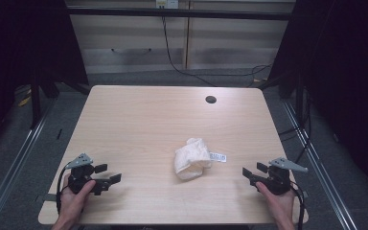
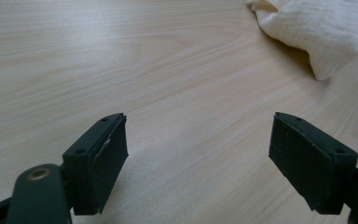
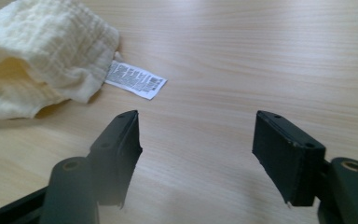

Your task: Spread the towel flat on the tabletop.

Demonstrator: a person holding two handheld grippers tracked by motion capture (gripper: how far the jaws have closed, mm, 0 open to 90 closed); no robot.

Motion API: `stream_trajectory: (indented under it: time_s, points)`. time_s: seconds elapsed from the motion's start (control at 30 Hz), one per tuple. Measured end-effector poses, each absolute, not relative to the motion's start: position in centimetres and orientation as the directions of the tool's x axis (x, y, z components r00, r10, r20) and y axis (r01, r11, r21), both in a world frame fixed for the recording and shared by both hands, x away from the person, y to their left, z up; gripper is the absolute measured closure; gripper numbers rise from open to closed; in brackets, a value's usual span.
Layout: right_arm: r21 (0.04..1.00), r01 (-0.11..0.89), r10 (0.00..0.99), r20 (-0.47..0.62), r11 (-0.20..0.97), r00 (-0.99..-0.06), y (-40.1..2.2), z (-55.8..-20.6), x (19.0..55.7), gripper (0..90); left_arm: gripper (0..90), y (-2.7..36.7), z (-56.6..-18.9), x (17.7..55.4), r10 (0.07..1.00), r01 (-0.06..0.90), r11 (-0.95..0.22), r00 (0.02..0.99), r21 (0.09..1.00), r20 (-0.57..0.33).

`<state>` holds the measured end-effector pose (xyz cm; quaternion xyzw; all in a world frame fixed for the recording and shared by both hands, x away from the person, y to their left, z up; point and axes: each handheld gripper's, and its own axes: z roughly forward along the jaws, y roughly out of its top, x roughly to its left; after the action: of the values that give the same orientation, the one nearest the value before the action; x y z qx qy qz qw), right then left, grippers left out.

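A crumpled cream cloth [image 1: 191,158] lies near the middle of the wooden table [image 1: 148,120], with a white printed label [image 1: 218,156] sticking out on its right side. My left gripper [image 1: 108,173] rests at the front left, held by a hand, jaws open and pointing right toward the cloth. At the front right, my right gripper [image 1: 254,171] is open too and points left. In the left gripper view the cloth [image 2: 312,28] sits far off at the top right, beyond the gripper [image 2: 198,158]. The right gripper view has the cloth [image 3: 37,56] and label [image 3: 135,80] at upper left, ahead of the gripper [image 3: 196,154].
A round dark cable hole [image 1: 211,99] sits near the table's far edge. Black cables [image 1: 172,52] run over the floor behind the table. Metal rails [image 1: 14,158] flank the table on both sides. Dark curtains stand at left and right.
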<state>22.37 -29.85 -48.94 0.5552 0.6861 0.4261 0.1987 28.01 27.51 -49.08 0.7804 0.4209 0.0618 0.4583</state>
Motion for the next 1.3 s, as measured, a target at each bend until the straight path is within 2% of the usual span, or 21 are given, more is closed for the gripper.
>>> stream_trajectory:
  time_s: [0.07,0.33,0.57,0.83,0.97,1.07,1.17,1.3]
  points:
    - [0.796,0.605,0.916,0.229,0.019,-0.330,-29.7,-49.0,22.4,33.9,19.0,27.6,-49.1,28.1,0.710,0.606,-0.207,0.633,0.768,-0.308]
    - [0.804,0.591,0.901,0.202,0.072,-0.384,-28.9,-48.5,22.7,35.4,18.9,28.0,-49.2,28.0,0.724,0.616,-0.205,0.619,0.761,-0.306]
    - [0.815,0.568,0.877,0.188,0.111,-0.442,-27.7,-47.2,23.8,28.0,18.9,28.2,-49.1,27.9,0.730,0.608,-0.208,0.618,0.766,-0.293]
    - [0.817,0.544,0.807,0.185,0.191,-0.561,-23.8,-44.0,27.6,29.9,18.9,27.3,-49.1,28.0,0.713,0.591,-0.251,0.649,0.766,-0.268]
    - [0.816,0.531,0.779,0.173,0.229,-0.603,-21.2,-42.5,30.0,26.0,18.9,27.5,-49.1,28.1,0.714,0.592,-0.243,0.645,0.769,-0.271]
    - [0.796,0.547,0.764,0.178,0.259,-0.620,-19.6,-42.9,31.4,22.0,18.9,27.5,-49.0,28.1,0.715,0.590,-0.244,0.646,0.770,-0.268]
    - [0.784,0.557,0.751,0.186,0.275,-0.633,-18.7,-43.5,32.2,22.0,18.9,27.5,-49.0,28.0,0.714,0.587,-0.246,0.648,0.772,-0.265]
    - [0.747,0.585,0.743,0.189,0.316,-0.642,-17.1,-45.3,33.4,28.2,18.9,27.5,-49.0,27.9,0.710,0.587,-0.245,0.651,0.772,-0.270]
